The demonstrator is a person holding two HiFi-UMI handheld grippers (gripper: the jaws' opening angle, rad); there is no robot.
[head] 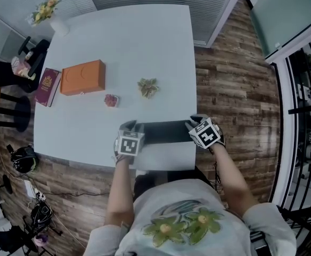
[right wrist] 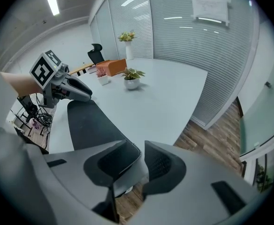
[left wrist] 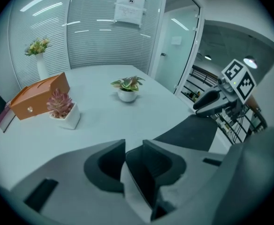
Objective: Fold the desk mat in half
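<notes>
The desk mat [head: 163, 131] lies at the table's near edge. A dark strip of it runs between my two grippers, and a paler grey part [head: 166, 156] lies nearer me. My left gripper [head: 129, 127] stands at the mat's left end and my right gripper [head: 193, 122] at its right end, both pointing steeply down. In the left gripper view the jaws [left wrist: 133, 146] stand a little apart, with a mat corner loose between them. The right gripper [right wrist: 143, 149] is also open, and the mat's edge [right wrist: 87, 123] rests in its gap.
Further back on the white table [head: 145, 41] are an orange box [head: 82, 77], a maroon book [head: 48, 86], a small pink succulent pot [head: 111, 100], a green plant pot [head: 148, 87] and a flower vase [head: 51, 15]. A black chair [head: 6, 71] stands at the left.
</notes>
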